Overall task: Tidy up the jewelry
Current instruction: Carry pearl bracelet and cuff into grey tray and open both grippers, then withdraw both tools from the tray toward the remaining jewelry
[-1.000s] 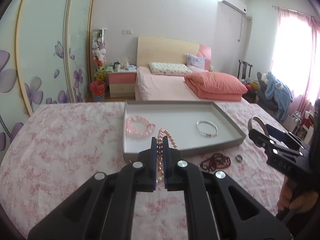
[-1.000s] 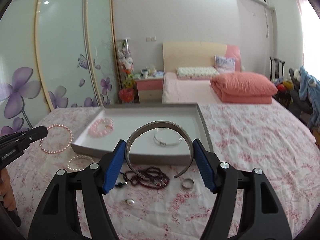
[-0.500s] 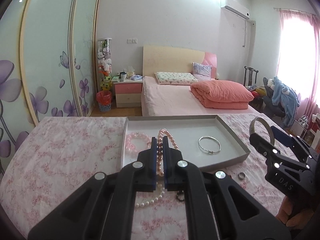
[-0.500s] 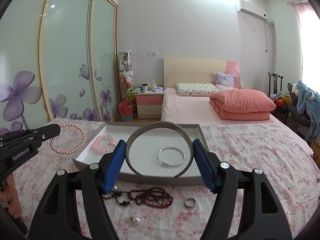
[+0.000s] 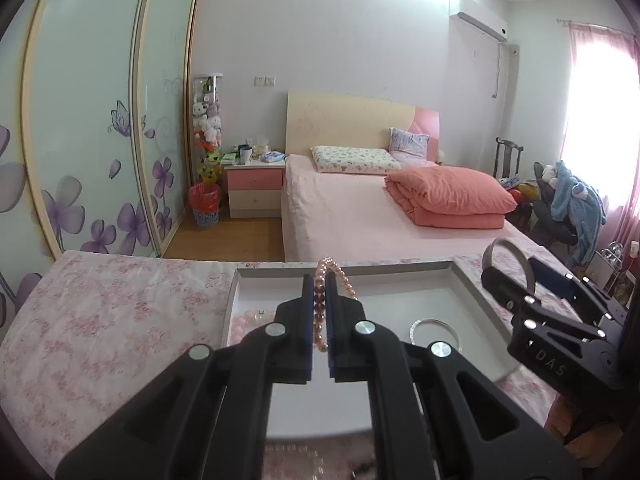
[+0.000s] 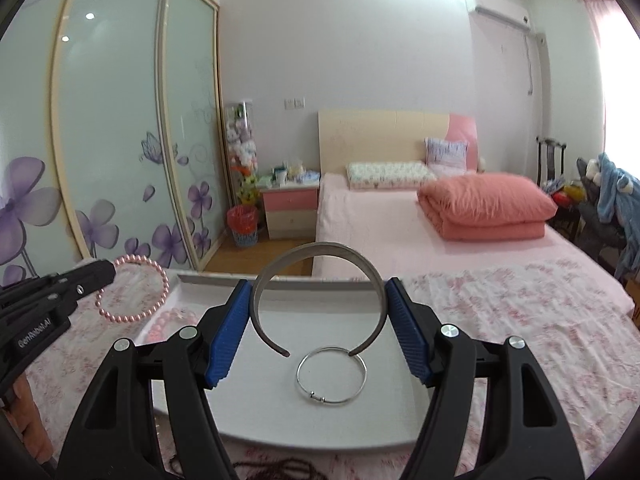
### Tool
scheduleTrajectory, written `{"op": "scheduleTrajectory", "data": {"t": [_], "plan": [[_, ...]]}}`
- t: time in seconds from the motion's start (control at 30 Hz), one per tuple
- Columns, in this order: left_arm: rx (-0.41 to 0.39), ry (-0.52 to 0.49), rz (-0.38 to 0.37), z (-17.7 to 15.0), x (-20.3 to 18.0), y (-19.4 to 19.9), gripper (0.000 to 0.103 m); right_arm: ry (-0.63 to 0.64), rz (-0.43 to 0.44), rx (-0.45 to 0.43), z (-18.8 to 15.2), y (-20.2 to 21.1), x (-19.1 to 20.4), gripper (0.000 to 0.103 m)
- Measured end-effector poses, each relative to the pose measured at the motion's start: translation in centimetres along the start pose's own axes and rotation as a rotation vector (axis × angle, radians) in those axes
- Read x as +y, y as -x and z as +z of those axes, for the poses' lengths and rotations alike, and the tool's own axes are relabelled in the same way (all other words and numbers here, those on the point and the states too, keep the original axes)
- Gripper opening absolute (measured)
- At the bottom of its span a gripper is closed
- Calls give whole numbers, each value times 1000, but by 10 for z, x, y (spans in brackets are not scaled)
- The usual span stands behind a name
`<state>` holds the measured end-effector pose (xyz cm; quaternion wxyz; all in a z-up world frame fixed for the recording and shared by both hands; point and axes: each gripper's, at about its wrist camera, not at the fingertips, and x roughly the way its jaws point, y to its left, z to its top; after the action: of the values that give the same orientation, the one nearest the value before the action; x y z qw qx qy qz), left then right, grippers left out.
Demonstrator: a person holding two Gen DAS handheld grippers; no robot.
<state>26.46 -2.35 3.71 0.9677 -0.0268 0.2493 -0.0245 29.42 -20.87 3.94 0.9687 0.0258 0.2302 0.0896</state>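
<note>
Two grippers hang over the grey tray [image 6: 200, 280] on the floral cloth [image 6: 520, 320]. Right gripper [image 6: 319, 320] clamps the open cuff [image 6: 320, 250] between its blue pads. Left gripper [image 5: 319, 300] is closed on the pearl bracelet [image 6: 132, 288]. A silver bangle [image 6: 331, 374] and pink beads [image 6: 168, 322] lie inside the tray.

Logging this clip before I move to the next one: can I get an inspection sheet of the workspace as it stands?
Surface: floral pink cloth, grey tray on it.
Job's things: pink pearl bracelet and grey cuff bangle both held above the tray; silver bangle and pale pink bead bracelet lie in the tray.
Clutter: dark red beads on the cloth before the tray.
Grippers: left gripper shut on the pearl bracelet; right gripper clamps the cuff's sides.
Cables: nothing seen.
Surroundings: bed, nightstand, flowered wardrobe doors.
</note>
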Motion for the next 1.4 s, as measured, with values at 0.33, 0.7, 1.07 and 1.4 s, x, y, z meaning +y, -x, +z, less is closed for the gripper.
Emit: {"op": "scheduleTrajectory", "data": {"t": [0.33,0.7,1.07,1.4], "plan": [[99,-9,-3,-13,4,-65,7,-32,-2,216,-22,-61,-6,68],[109,97,-19,-13,30,-66,23,-49,-3,198,-22,-37,-21,76],[112,132,50,-29,67,-21,35,-61,-29,162,-28,8,-45,76],[164,120,87,-73,97,33,54,-33,-23,275,-66,34,-48,69]]}}
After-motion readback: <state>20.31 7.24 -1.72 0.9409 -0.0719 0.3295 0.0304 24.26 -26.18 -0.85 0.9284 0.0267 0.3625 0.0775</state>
